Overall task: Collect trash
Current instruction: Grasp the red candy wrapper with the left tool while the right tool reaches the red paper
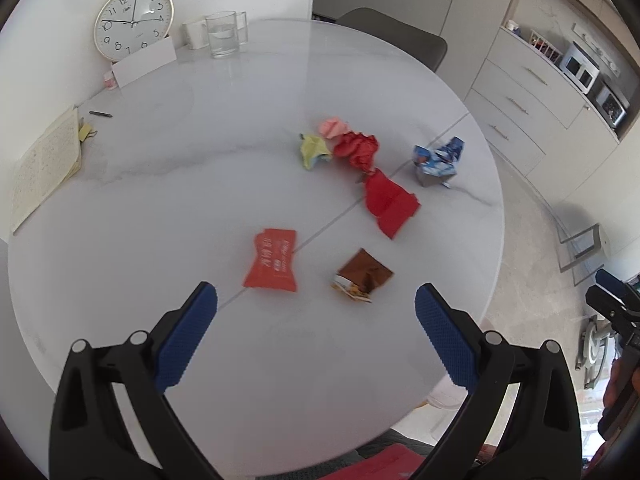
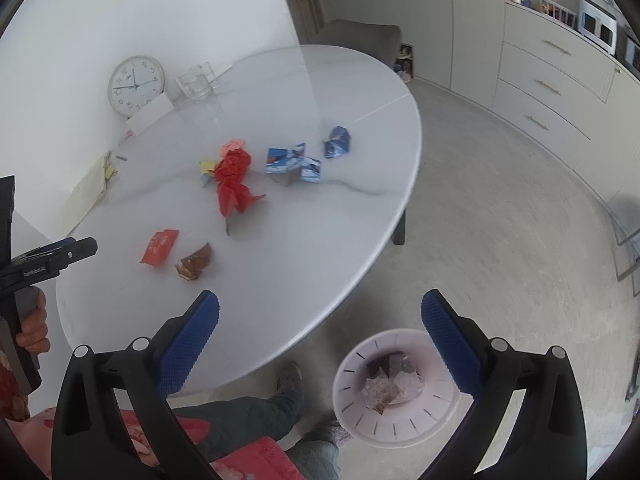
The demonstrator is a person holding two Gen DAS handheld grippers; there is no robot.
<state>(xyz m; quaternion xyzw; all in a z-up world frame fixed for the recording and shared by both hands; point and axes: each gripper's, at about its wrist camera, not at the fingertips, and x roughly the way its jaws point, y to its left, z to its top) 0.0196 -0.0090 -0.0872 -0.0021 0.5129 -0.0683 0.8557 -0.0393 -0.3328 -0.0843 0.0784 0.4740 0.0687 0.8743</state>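
Note:
Trash lies on the round white table: an orange-red wrapper, a brown wrapper, red paper, a crumpled red ball, yellow and pink wads, and a blue carton. My left gripper is open and empty, just short of the two near wrappers. My right gripper is open and empty, over the table edge above a white bin on the floor that holds wrappers. The right view also shows a second blue carton piece.
A clock, glass jug, mug, white card, notebook and pen stand at the table's far left. A grey chair is behind the table. Cabinets line the right wall. The person's legs are below.

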